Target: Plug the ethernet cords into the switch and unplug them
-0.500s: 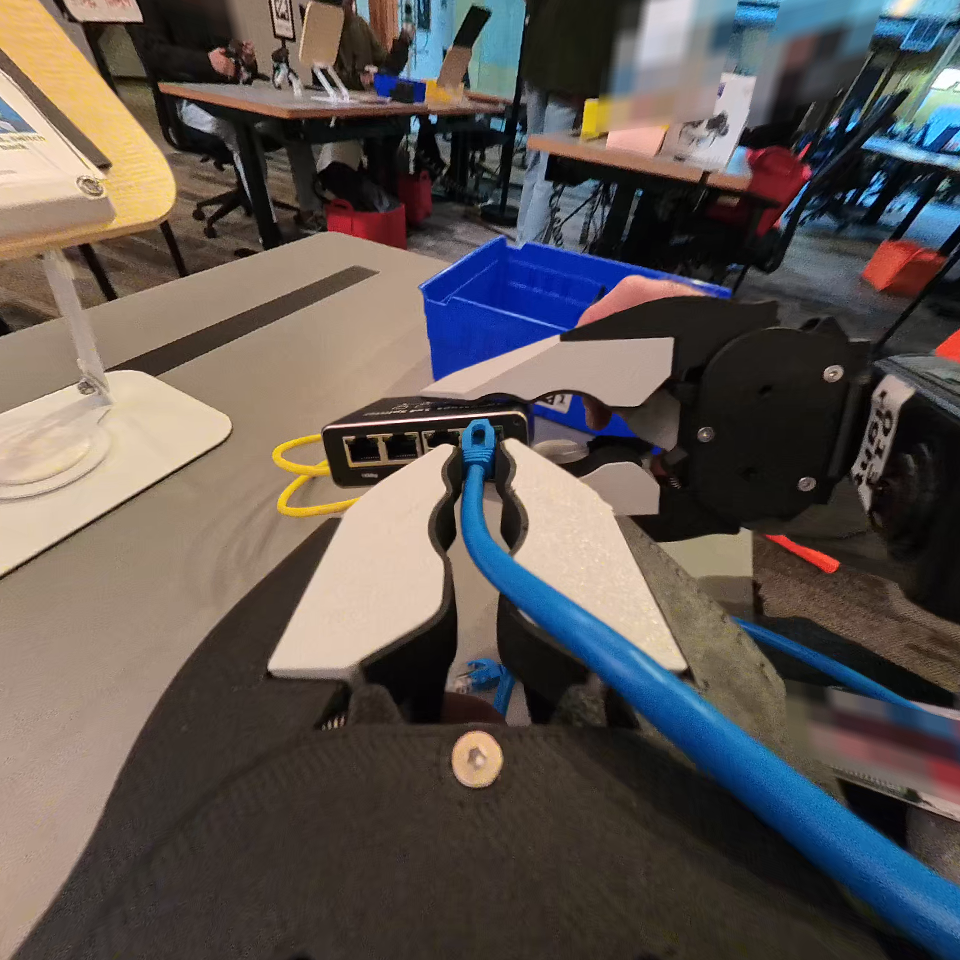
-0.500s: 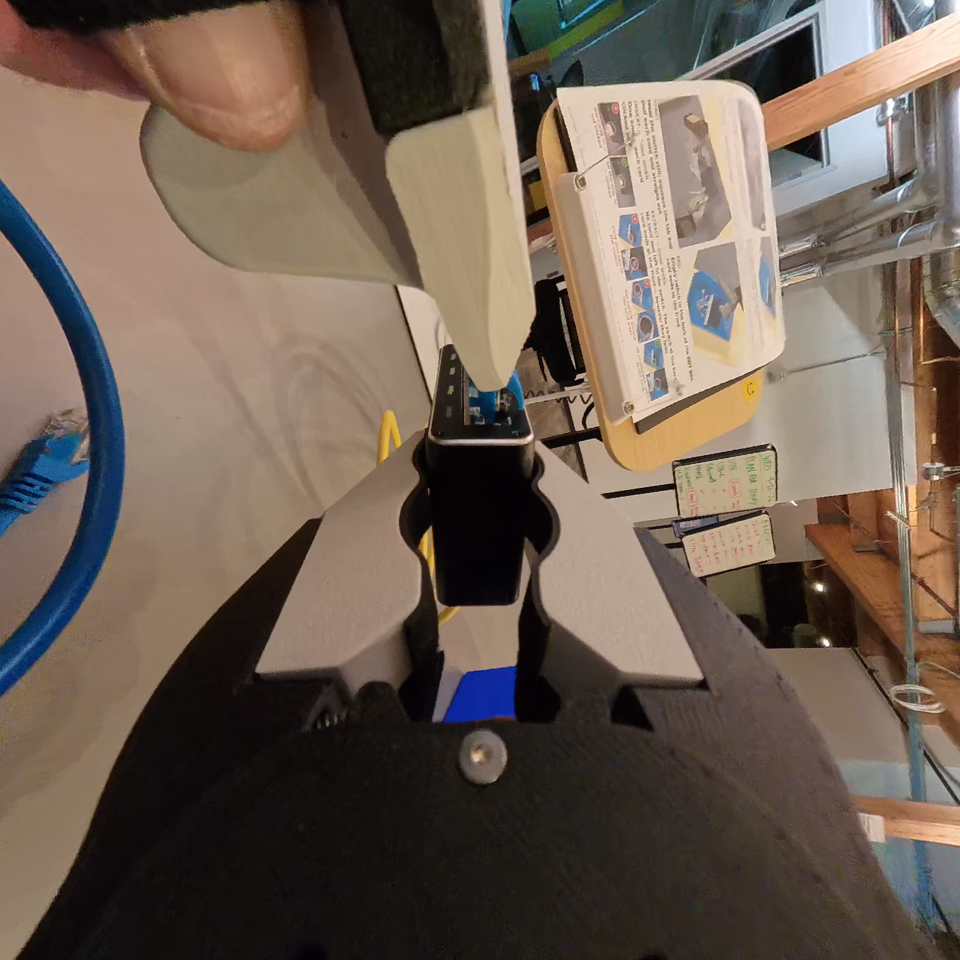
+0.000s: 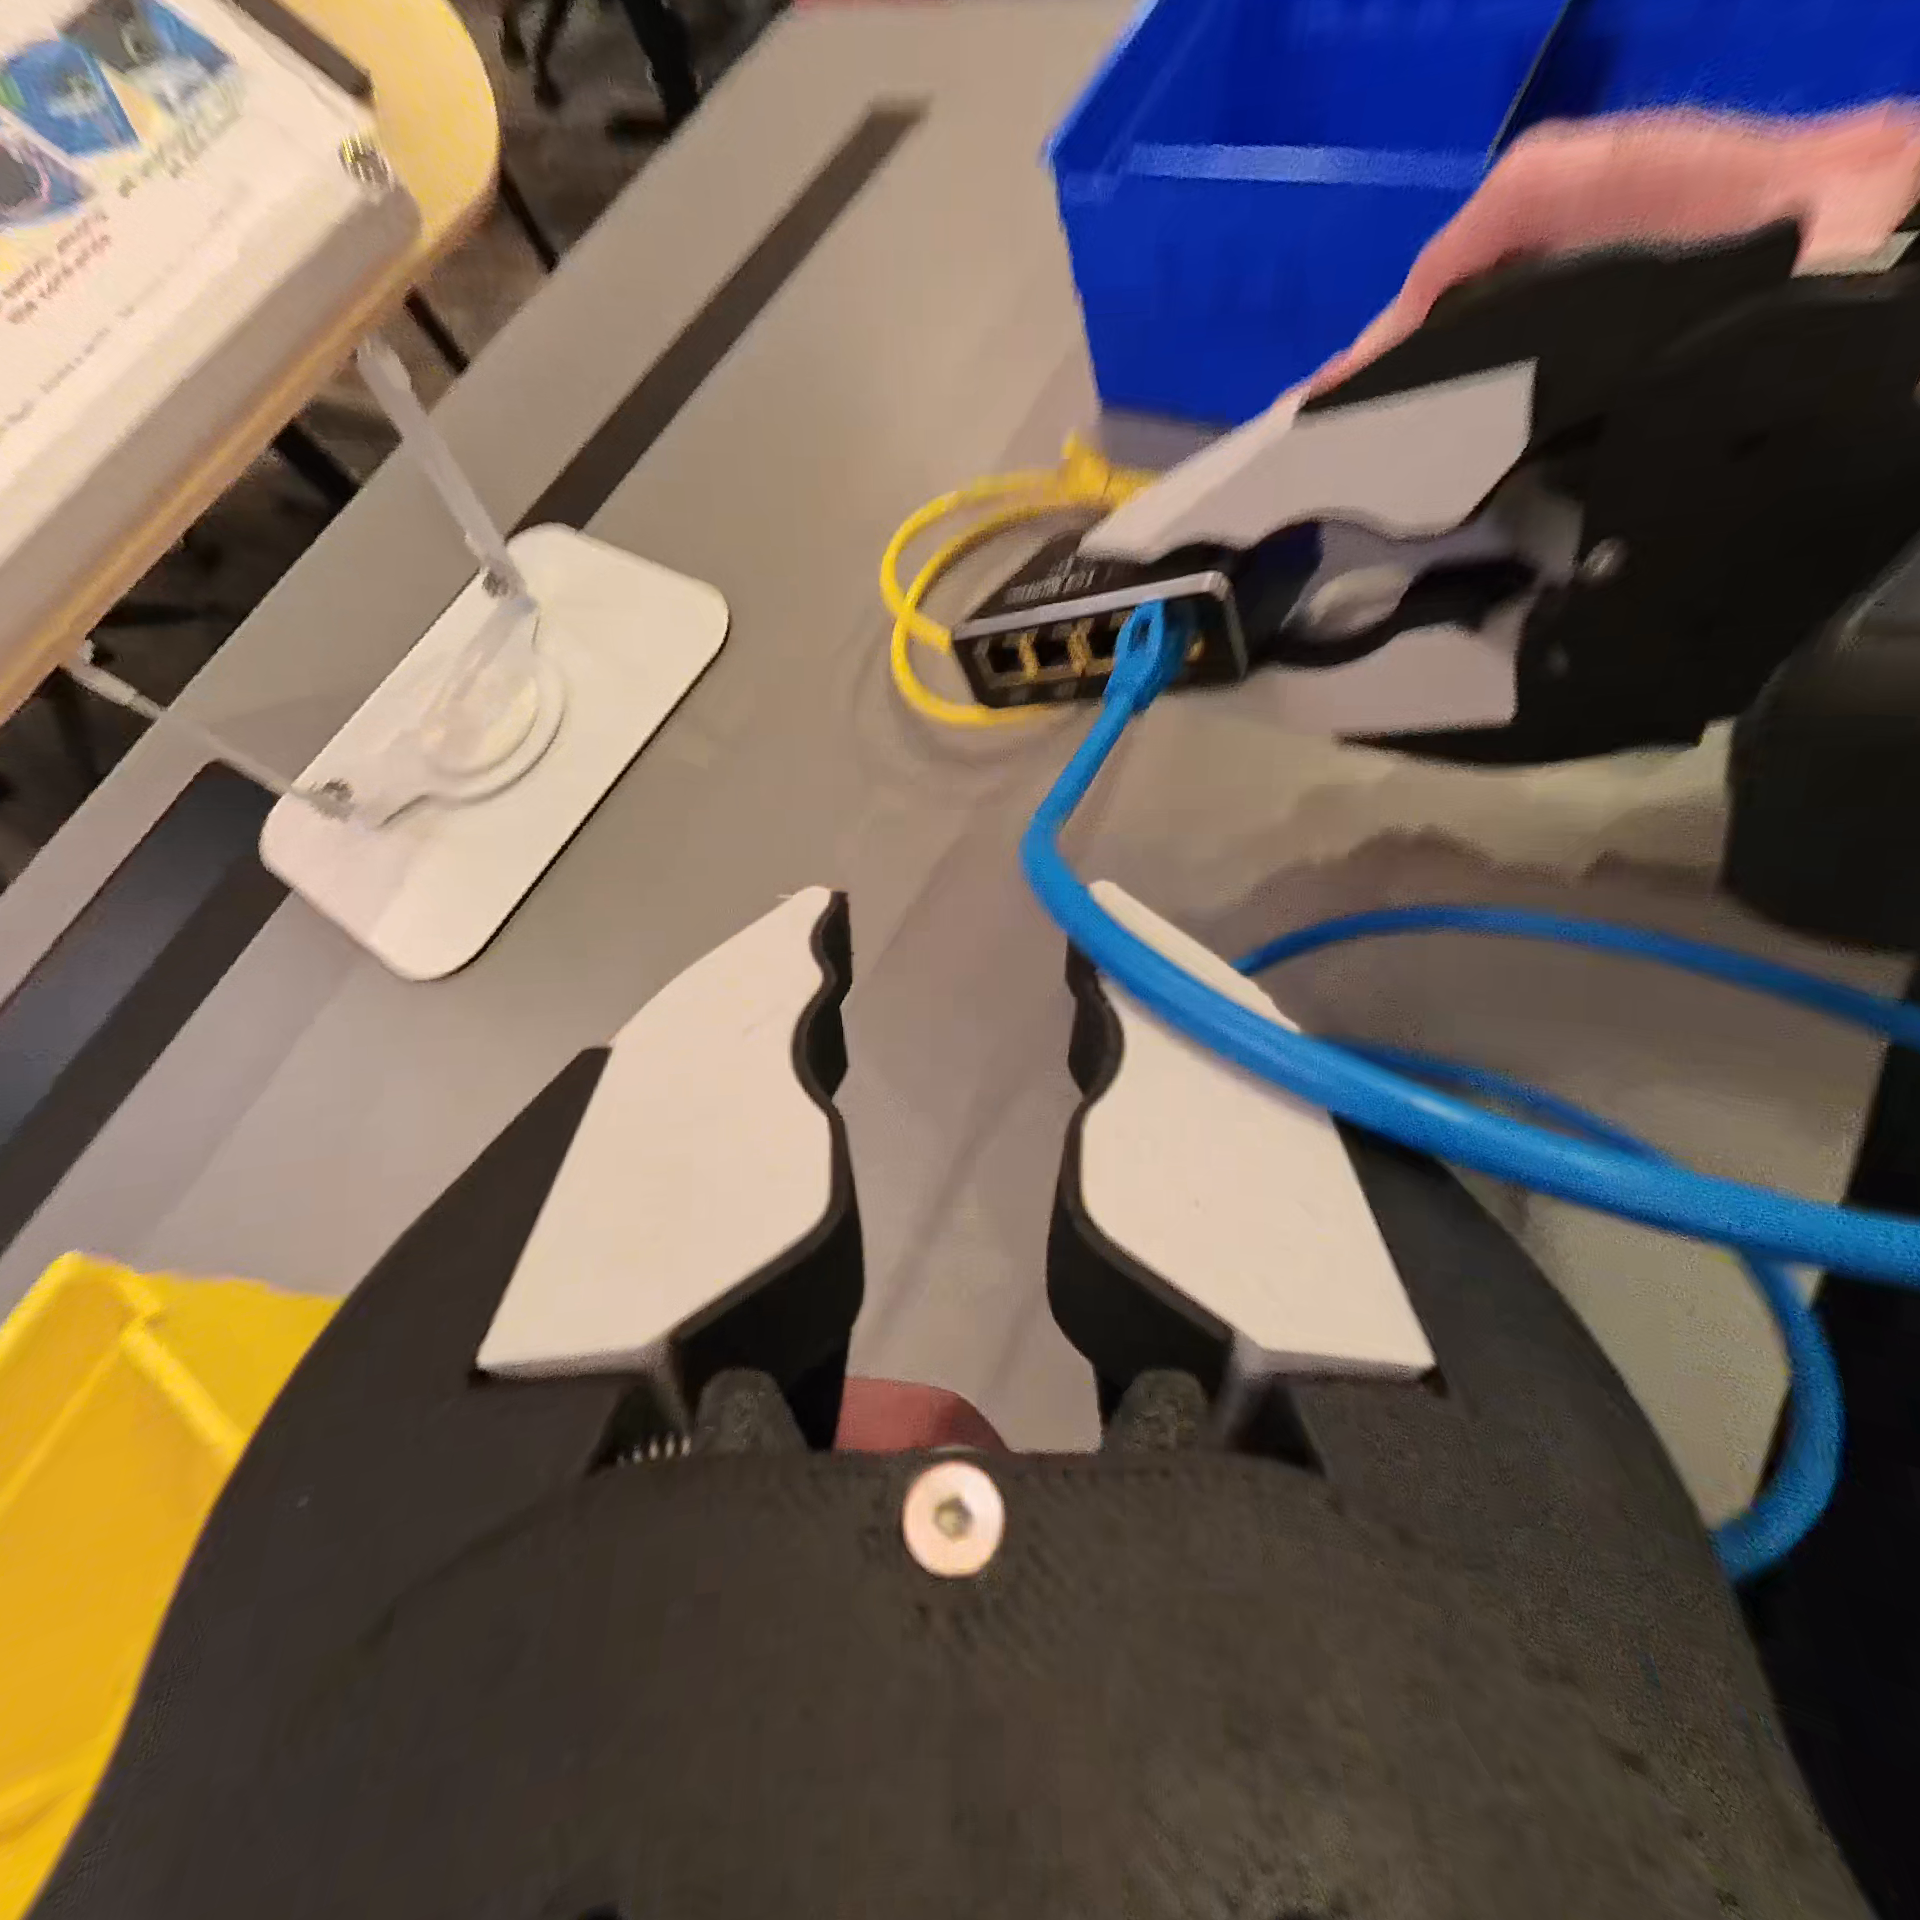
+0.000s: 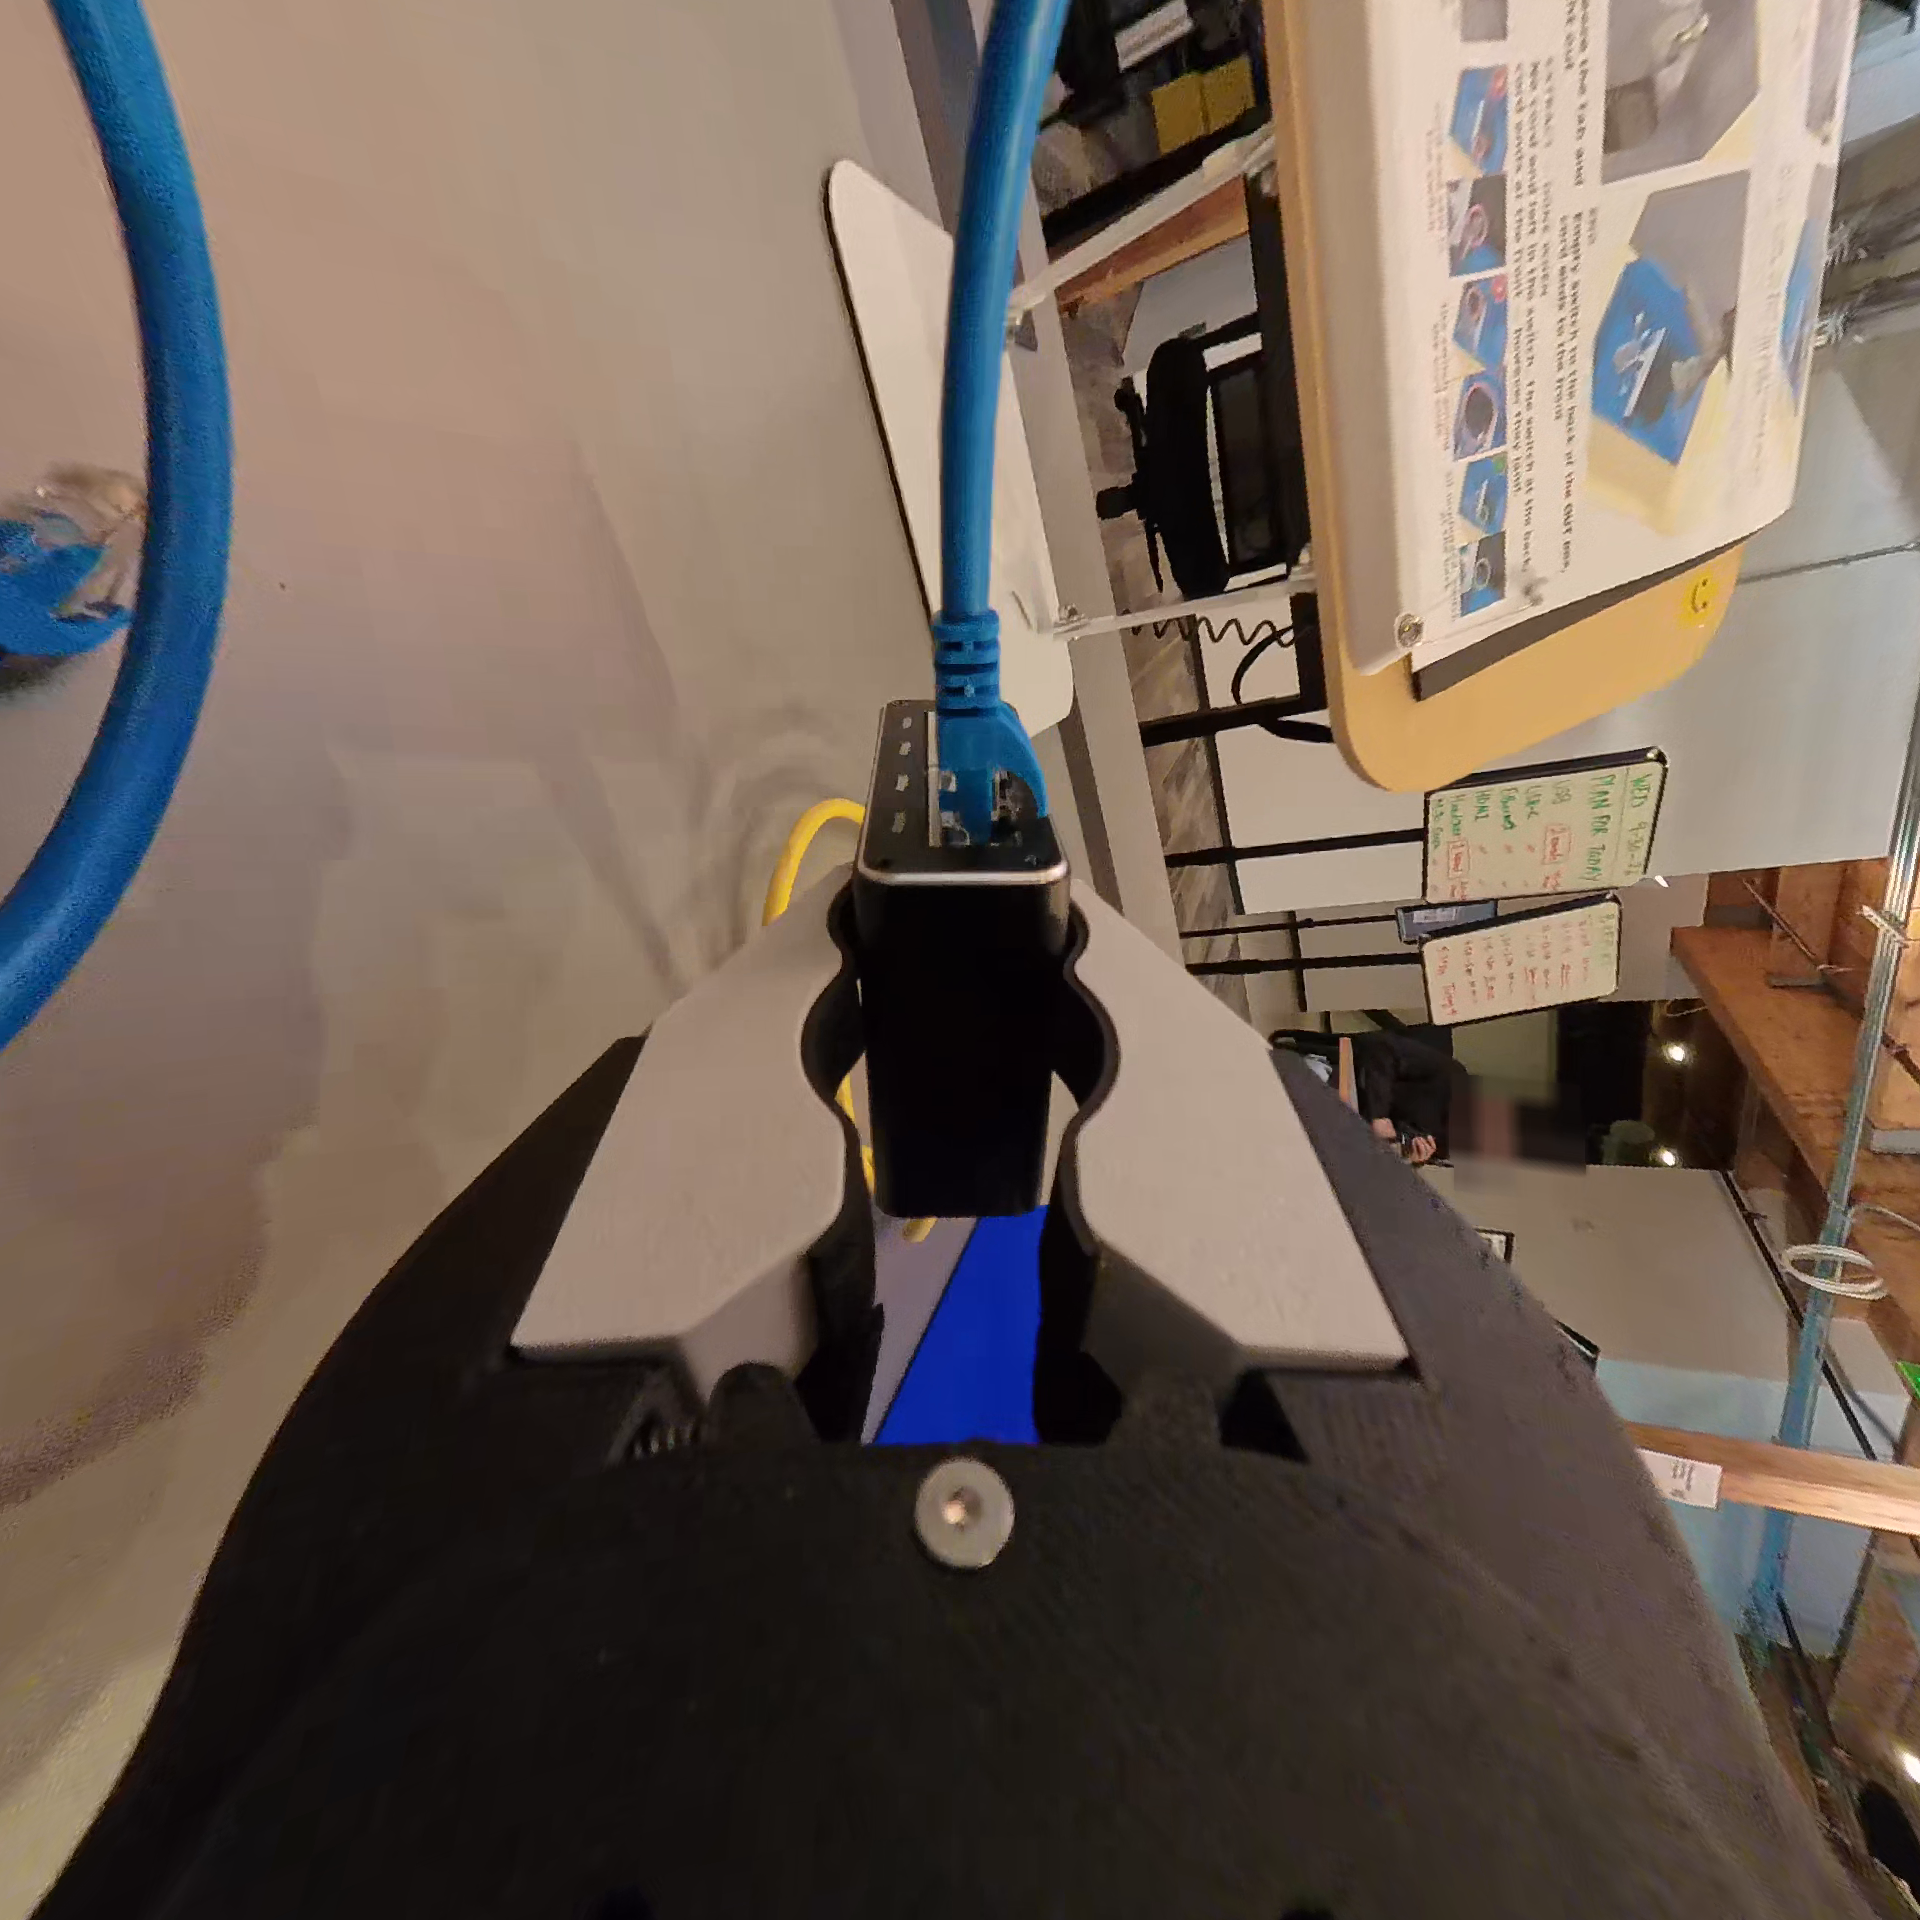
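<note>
A black switch (image 3: 1101, 639) is held off the grey table (image 3: 790, 436) by my right gripper (image 4: 961, 935), which is shut on its body (image 4: 961, 1039). A blue ethernet cord (image 3: 1081, 790) is plugged into one of its ports; its plug (image 4: 971, 727) shows in the right wrist view. The cord runs back over my left gripper's right finger. My left gripper (image 3: 951, 925) is open and empty, well short of the switch. The cord's other plug (image 4: 62, 582) lies on the table. A yellow cord (image 3: 935, 582) is coiled behind the switch.
A blue bin (image 3: 1299, 187) stands behind the switch. A yellow bin (image 3: 114, 1455) is at the near left. A clear stand on a white base (image 3: 499, 748) holds a board with an instruction sheet (image 4: 1558, 343) at the left. Some 12 cm of space lies between my two pairs of fingers.
My left gripper has opened, let go of the blue cord and drawn back from the switch. The blue plug stays in the port. The right gripper still holds the switch.
</note>
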A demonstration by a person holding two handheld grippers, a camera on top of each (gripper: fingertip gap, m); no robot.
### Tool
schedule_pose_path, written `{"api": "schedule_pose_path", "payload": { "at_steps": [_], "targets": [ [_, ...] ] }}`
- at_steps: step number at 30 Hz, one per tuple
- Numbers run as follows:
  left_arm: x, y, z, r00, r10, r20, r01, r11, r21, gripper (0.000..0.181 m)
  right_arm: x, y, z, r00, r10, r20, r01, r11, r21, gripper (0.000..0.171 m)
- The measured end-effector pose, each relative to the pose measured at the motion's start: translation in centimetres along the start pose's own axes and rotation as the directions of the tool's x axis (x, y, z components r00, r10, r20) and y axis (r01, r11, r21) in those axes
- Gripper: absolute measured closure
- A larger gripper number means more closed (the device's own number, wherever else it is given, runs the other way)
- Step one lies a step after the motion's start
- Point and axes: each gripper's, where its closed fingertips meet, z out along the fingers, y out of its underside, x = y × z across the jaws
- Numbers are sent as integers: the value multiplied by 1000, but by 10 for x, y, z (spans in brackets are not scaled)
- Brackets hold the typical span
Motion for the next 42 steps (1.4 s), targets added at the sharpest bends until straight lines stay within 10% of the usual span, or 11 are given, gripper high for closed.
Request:
{"api": "schedule_pose_path", "payload": {
  "at_steps": [14, 24, 33, 42],
  "targets": [
    [-63, 67, -69, 980, 178, 91, -134, 921, -367, 122, -60, 37, 19, 960, -134, 244, 181, 967, -182, 131],
    [-76, 189, -152, 999, -37, -3, 25, 724, -689, 116, -61, 35, -4, 929, -63, 364, 135, 975, -177, 128],
    [-75, 248, -137, 981, -194, -12, 114, 620, -776, 164, -59, 33, -5, 932, -66, 358, 139, 973, -183, 132],
    [-87, 219, -155, 982, -190, -7, 139, 738, -660, 175, -36, 22, -6, 959, -30, 283, 70, 988, -134, 141]
  ]
}}
